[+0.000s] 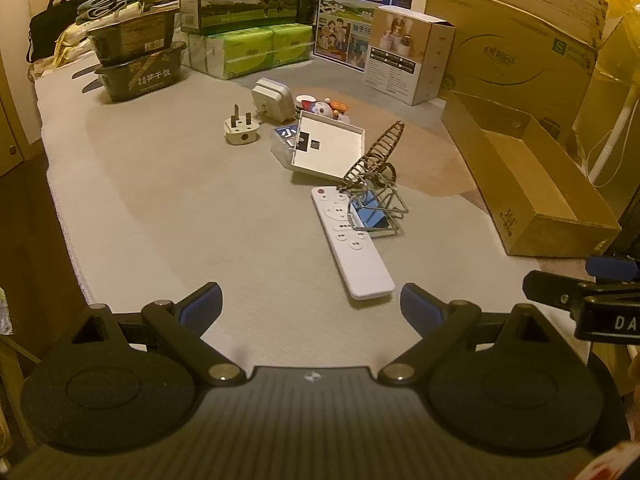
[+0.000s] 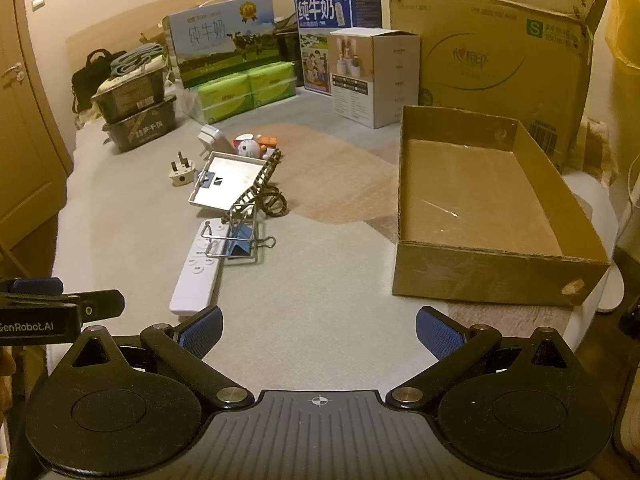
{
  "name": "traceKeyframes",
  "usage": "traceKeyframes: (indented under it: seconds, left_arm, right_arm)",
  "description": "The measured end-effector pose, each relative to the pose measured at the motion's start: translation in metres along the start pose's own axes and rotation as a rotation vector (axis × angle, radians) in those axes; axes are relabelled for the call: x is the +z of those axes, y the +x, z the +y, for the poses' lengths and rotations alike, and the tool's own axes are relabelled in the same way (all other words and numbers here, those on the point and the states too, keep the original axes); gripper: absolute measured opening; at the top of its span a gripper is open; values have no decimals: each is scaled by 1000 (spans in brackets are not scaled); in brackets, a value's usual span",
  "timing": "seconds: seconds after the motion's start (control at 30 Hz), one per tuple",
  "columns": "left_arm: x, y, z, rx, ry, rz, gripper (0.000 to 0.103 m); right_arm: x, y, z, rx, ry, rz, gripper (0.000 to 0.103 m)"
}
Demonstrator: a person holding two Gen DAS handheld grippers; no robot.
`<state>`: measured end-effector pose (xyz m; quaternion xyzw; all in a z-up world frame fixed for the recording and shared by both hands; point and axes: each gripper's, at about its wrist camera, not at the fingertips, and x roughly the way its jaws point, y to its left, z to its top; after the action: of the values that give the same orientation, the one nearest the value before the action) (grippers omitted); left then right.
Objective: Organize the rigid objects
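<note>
Both claws, the left gripper (image 1: 311, 304) and right gripper (image 2: 319, 326), were held wide and empty above the mat (image 1: 168, 216). Just ahead, a white remote (image 1: 351, 242) was seen beside a wire rack (image 1: 376, 204), left of the empty cardboard tray (image 2: 480, 216).

Dim, warm yellow indoor light in both wrist views.
Fisheye bending curves the edges; dark corners at 1 and 11 o'clock; fine print looks soft.
</note>
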<state>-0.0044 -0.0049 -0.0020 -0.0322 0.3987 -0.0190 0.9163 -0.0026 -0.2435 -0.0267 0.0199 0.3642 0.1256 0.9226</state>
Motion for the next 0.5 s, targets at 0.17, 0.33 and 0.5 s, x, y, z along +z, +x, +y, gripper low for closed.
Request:
traceKeyframes:
  seconds: [0.17, 0.33, 0.5]
  left_arm:
    - [0, 0, -3, -7, 6, 2, 95]
    - [-1, 0, -3, -6, 7, 2, 95]
    - [-1, 0, -3, -6, 6, 2, 95]
  right_arm:
    - [0, 0, -1, 0, 4, 0, 102]
    - [0, 0, -1, 1, 5, 0, 102]
    - [0, 0, -1, 1, 3, -1, 102]
